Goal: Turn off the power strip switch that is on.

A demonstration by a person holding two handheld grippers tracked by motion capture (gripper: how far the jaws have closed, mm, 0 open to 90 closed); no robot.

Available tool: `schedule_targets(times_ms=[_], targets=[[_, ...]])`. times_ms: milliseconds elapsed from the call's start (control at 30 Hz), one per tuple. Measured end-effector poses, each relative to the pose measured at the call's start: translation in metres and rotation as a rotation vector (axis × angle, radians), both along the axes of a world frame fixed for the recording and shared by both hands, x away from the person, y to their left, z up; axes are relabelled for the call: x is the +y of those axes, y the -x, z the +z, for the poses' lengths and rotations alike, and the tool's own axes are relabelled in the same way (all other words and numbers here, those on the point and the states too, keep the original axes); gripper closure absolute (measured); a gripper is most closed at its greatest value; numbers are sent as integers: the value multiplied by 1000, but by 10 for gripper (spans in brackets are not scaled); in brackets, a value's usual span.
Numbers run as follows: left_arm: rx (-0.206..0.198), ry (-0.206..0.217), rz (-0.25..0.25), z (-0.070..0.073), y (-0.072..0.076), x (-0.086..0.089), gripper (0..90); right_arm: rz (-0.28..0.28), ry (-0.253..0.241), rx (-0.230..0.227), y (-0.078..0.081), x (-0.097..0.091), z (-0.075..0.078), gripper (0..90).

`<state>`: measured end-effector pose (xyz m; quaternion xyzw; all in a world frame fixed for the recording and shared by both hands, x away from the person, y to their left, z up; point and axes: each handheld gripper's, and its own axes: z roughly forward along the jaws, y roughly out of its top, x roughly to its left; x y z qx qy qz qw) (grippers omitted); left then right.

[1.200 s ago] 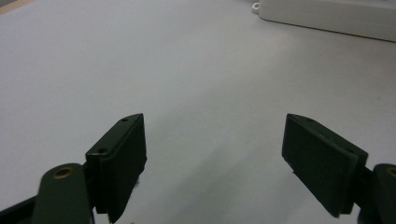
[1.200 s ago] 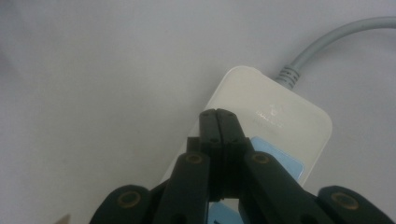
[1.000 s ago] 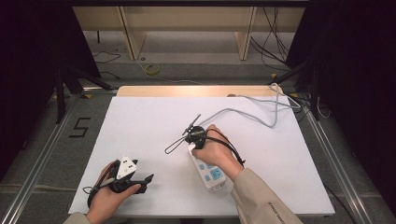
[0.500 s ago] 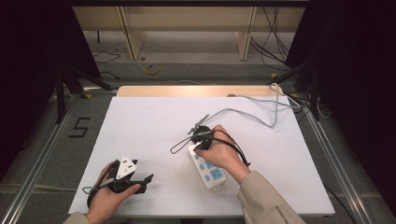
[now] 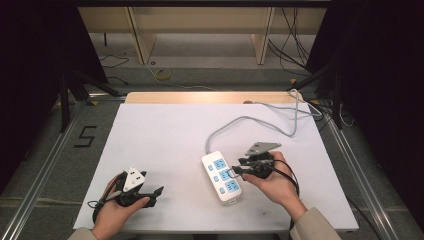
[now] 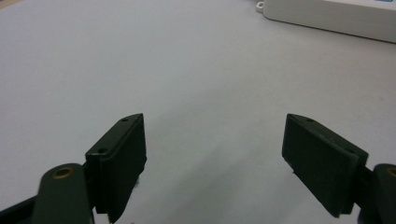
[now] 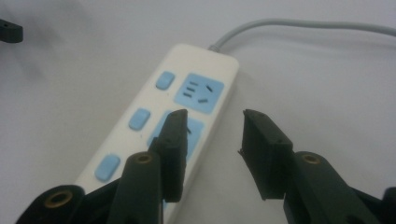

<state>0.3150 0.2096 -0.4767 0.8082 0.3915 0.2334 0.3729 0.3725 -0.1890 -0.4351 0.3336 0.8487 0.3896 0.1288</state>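
A white power strip (image 5: 221, 177) with blue sockets and blue switches lies on the white table top (image 5: 165, 135). Its grey cord (image 5: 250, 119) runs off to the far right edge. My right gripper (image 5: 239, 171) hovers at the strip's right side, pointing left. In the right gripper view the strip (image 7: 154, 135) lies under the left jaw, and the gripper (image 7: 212, 135) is open; its jaws have just been opening and no pad presses on anything. My left gripper (image 5: 152, 194) rests near the front left, open (image 6: 212, 154), over bare table with the strip's end (image 6: 327, 16) farther off.
A wooden strip (image 5: 200, 97) borders the table's far edge. Metal rails (image 5: 45, 170) run along both sides. A "5" mark (image 5: 85, 136) is on the floor at left. Loose cables (image 5: 305, 107) lie at the far right corner. The left half of the table gives free room.
The right hand has moved from the strip's far end to its right side, uncovering the strip and cord, and its jaws went from shut to open. The left hand stayed in place.
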Motion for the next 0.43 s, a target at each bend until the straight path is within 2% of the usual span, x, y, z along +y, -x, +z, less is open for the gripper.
schedule_targets(times_ms=[133,300,433], targets=[[5,4,-1,0,1,-1,215,-19,-70,-44,16,-28,-9,559],[10,5,-8,0,0,-1,213,-38,-95,-96,34,-49,-18,523],[18,7,-10,-1,-1,-2,210,-62,-110,-123,42,-56,-21,465]])
